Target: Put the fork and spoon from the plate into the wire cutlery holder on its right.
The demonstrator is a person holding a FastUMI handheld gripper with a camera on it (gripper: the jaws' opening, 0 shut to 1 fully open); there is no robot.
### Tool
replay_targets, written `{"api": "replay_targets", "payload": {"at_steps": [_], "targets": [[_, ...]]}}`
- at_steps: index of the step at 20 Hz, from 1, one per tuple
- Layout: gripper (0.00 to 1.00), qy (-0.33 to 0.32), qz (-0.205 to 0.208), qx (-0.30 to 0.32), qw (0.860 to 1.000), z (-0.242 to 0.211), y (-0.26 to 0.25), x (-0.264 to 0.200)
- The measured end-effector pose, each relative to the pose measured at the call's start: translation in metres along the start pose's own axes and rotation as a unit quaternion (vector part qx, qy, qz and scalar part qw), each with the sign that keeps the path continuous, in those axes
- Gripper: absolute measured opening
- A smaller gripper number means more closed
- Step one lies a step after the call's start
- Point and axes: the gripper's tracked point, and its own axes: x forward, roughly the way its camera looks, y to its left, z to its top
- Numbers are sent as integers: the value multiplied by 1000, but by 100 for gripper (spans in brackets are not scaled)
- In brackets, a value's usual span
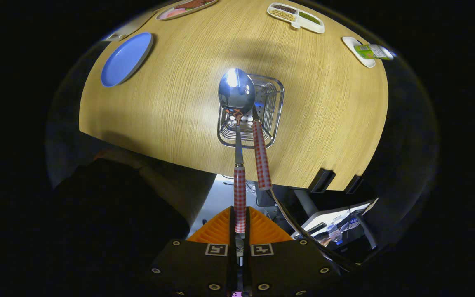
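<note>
Wood-grain tabletop point(171, 103) spreads beyond our gripper point(240, 231), and on it we see the blue plate point(126, 60) lying bare, well off to the left of the wire cutlery holder point(268, 111), which stands straight ahead of the fingers. Farther back sit a divided snack tray point(296, 17), a tray of food point(184, 8) and a small white dish with a green packet point(372, 51) (none of them our concern).

Our 2 fingers are nearly closed and press from either side on the checked handle of the spoon point(237, 136), so we have it pinched at its tail end. Its long axis runs directly forward from the fingers, bowl foremost, and the bowl hangs over the near left part of the holder's open mouth. We judge it to be above the rim and not yet inside, though the fisheye makes height hard to read.

Just beside it on the right, the fork point(261, 154) already stands in the holder, its checked handle leaning back toward us and its head hidden down in the wire.

What the next move turns on is this line-up: the spoon points along the same line as the opening, so we would lower it bowl first, keeping left of the fork's handle so the 2 handles do not knock.
</note>
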Motion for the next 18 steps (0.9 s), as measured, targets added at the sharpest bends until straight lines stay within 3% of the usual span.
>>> {"api": "replay_targets", "payload": {"at_steps": [9,15,18], "targets": [[6,98,-29,-62,993,-2,-23,5],[5,165,-76,-153,971,9,-41,-7],[5,185,-76,-167,965,16,-40,-6]]}}
